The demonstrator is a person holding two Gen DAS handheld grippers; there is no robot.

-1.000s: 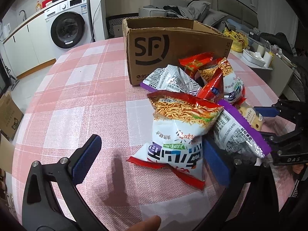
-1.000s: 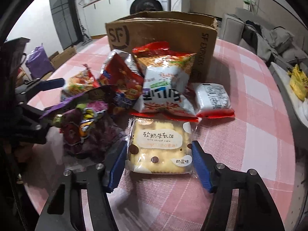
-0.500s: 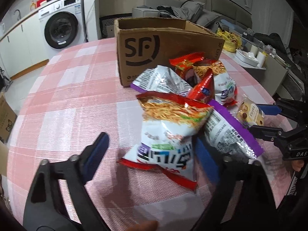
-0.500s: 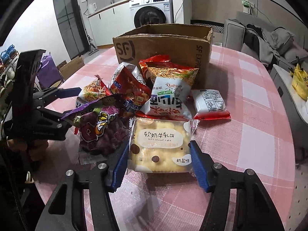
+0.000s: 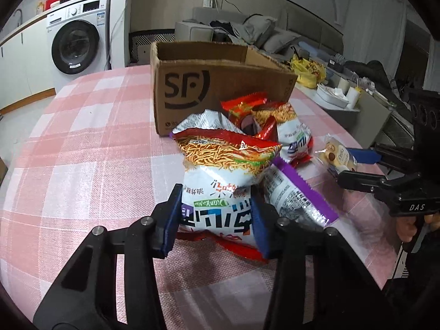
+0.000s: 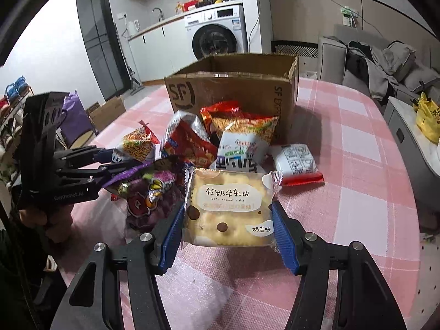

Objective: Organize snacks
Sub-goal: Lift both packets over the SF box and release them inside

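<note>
My left gripper point(image 5: 216, 220) is shut on a white-and-red noodle snack bag point(image 5: 225, 176) and holds it tilted up over the pink checked tablecloth. My right gripper point(image 6: 228, 229) is shut on a clear packet of yellow nougat crackers point(image 6: 231, 209), lifted off the table. An open SF cardboard box point(image 5: 209, 82) stands behind the snack pile; it also shows in the right wrist view point(image 6: 236, 88). The left gripper shows in the right wrist view point(image 6: 110, 159), holding the noodle bag point(image 6: 137, 144).
Loose snacks lie before the box: a purple bag point(image 6: 148, 192), a red bag point(image 6: 189, 143), a second noodle bag point(image 6: 242, 140), a small white packet point(image 6: 295, 162). A washing machine point(image 5: 75, 46) and sofa point(image 5: 261, 33) stand beyond the round table point(image 5: 82, 143).
My left gripper closed on the noodle bag and raised it. My right gripper closed on the cracker packet and lifted it off the table.
</note>
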